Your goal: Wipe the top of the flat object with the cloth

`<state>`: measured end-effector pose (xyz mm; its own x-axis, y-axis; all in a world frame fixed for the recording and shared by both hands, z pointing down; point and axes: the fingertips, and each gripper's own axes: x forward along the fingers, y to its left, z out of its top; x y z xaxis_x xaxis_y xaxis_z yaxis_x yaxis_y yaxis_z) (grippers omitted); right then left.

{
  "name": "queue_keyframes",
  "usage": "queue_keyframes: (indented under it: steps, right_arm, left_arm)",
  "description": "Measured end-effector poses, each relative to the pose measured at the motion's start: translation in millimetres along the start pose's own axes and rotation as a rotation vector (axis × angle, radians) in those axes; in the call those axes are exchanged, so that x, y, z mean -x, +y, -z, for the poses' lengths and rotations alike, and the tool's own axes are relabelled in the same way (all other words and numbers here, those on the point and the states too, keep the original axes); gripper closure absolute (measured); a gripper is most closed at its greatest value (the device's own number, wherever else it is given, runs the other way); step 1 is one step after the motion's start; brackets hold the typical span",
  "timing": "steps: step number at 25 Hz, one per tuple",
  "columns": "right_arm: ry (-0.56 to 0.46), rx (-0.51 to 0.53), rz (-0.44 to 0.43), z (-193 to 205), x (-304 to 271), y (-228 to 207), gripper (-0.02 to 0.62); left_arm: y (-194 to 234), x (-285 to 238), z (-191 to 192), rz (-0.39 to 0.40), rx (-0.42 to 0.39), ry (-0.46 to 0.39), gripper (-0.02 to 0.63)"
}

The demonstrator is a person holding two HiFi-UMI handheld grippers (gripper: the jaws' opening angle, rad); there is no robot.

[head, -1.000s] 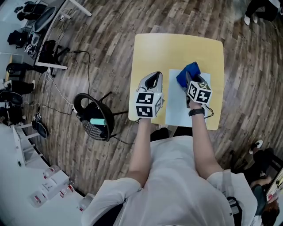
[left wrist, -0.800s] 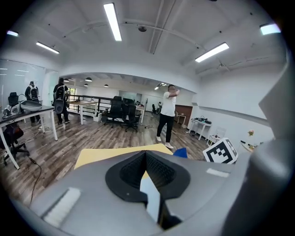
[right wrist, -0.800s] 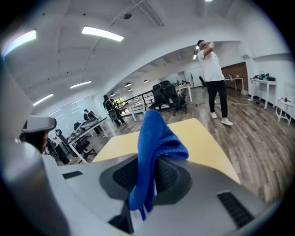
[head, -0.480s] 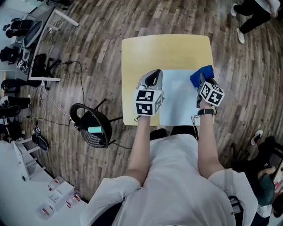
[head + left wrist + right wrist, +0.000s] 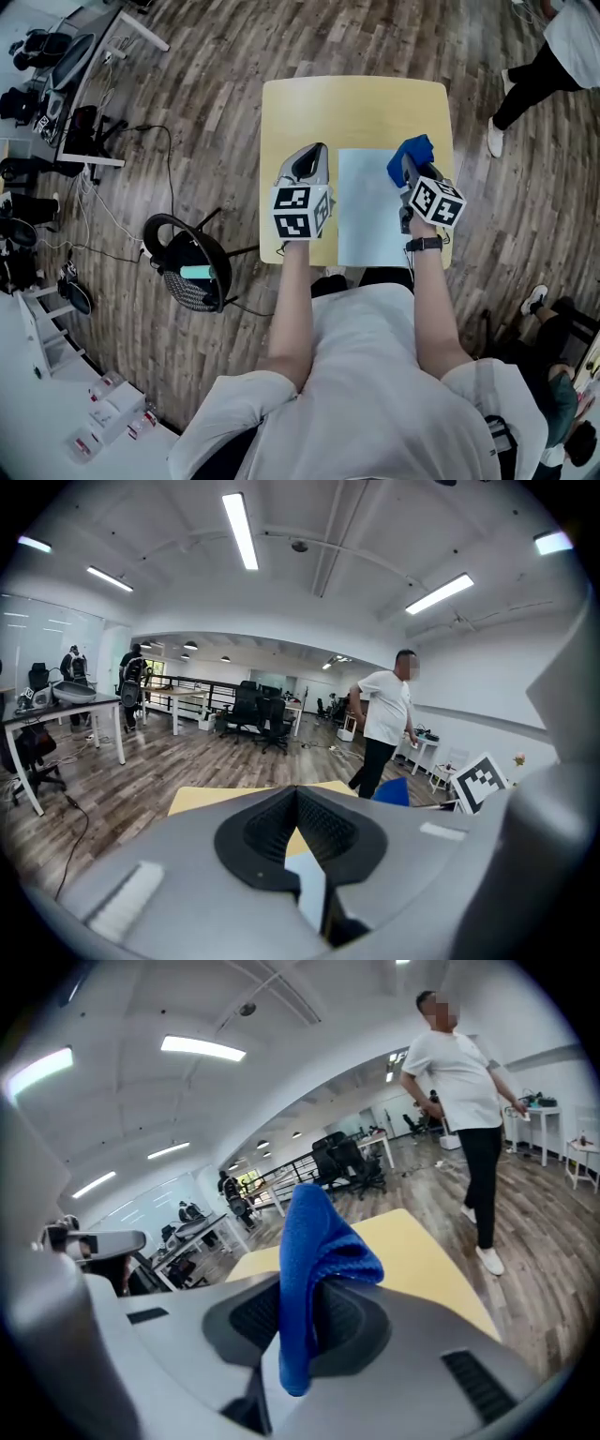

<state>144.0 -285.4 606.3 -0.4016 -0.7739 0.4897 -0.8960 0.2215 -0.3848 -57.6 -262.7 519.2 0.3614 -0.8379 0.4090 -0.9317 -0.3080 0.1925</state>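
Note:
A pale flat sheet (image 5: 370, 211) lies on the right half of the yellow table (image 5: 356, 108). My right gripper (image 5: 405, 162) is shut on a blue cloth (image 5: 412, 151), held over the sheet's far right corner. In the right gripper view the blue cloth (image 5: 314, 1241) sticks up between the jaws of the right gripper (image 5: 300, 1312) and folds over. My left gripper (image 5: 315, 151) hovers just left of the sheet's left edge, jaws together and empty. In the left gripper view, the left gripper (image 5: 298, 794) shows a strip of the sheet (image 5: 309, 892) under its closed tips.
A black round-backed chair (image 5: 192, 258) stands close to the table's left side. A person (image 5: 553, 47) in a white top walks past the table's far right; the same person (image 5: 459, 1082) is near in the right gripper view. Cables and desks lie far left.
My right gripper swept the cloth to the right across the sheet's far part, then came back slightly left. The left gripper stayed beside the sheet's left edge.

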Motion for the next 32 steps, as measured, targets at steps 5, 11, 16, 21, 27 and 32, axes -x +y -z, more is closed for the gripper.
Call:
queue_keyframes:
  steps: [5, 11, 16, 21, 27, 32]
  right_arm:
    - [0.052, 0.084, -0.179, 19.6, -27.7, 96.9, 0.528]
    - [0.117, 0.094, -0.290, 57.6, -56.6, 157.4, 0.529]
    - [0.157, 0.067, -0.209, 76.2, -56.6, 131.2, 0.528]
    - [0.119, 0.014, -0.073, 66.0, -40.1, 63.0, 0.528]
    - [0.094, -0.021, 0.087, 50.7, -3.7, -13.2, 0.528]
    - [0.053, -0.008, 0.188, 38.9, 24.9, -58.0, 0.529]
  left_arm:
    - [21.4, 18.2, -2.2, -0.044, 0.021, -0.021, 0.600]
    - [41.6, 39.2, -8.4, -0.089, 0.049, -0.062, 0.601]
    - [48.9, 50.5, -8.1, -0.096, 0.053, -0.070, 0.601]
    - [46.4, 45.5, -7.2, -0.074, 0.054, -0.067, 0.601]
    - [22.0, 30.2, -13.6, -0.012, 0.030, -0.066, 0.601]
    - [2.5, 22.6, -19.3, 0.025, 0.008, -0.068, 0.600]
